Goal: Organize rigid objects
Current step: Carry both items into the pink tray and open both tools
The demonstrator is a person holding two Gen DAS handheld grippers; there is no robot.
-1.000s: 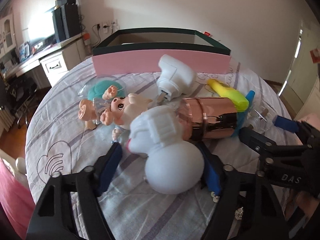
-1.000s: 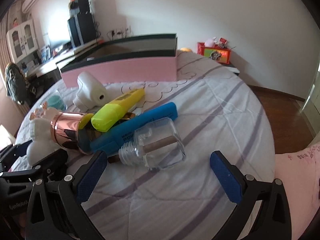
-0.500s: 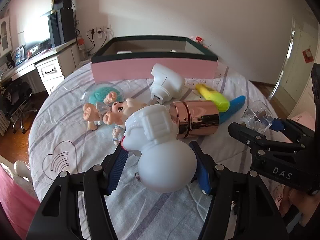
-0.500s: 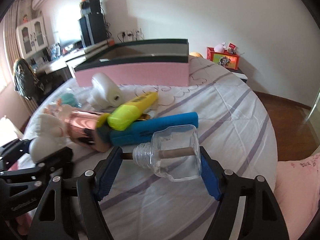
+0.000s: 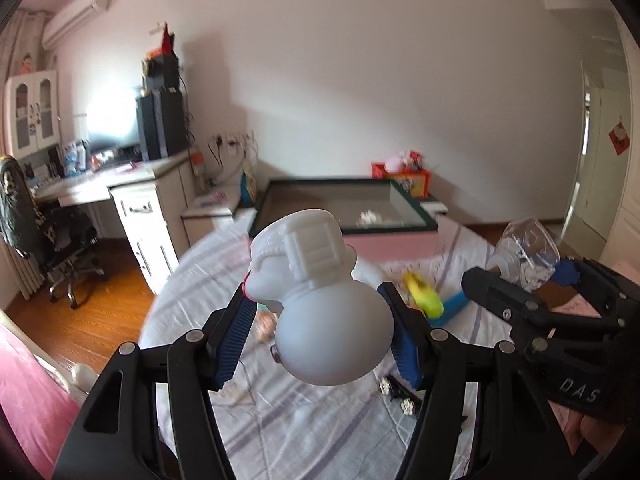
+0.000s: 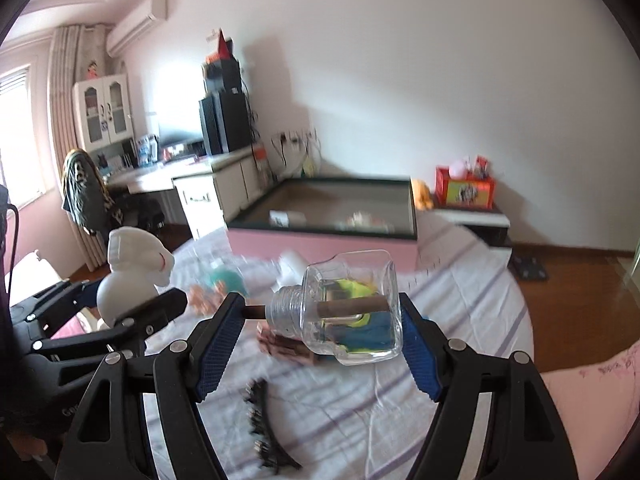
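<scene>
We have lifted both catches off the bed: our left gripper (image 5: 318, 334) pinches the white figurine (image 5: 320, 300), our right gripper (image 6: 320, 340) now clamps the clear glass bottle (image 6: 352, 306); ahead waits the pink-sided box (image 6: 324, 246), presumably their destination.

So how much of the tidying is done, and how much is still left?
Done: a few small things already lie in the pink box. In hand: the left claw grips the white figurine and the right claw grips the glass bottle, both held above the bed. Left: the yellow marker, blue marker and doll.
</scene>
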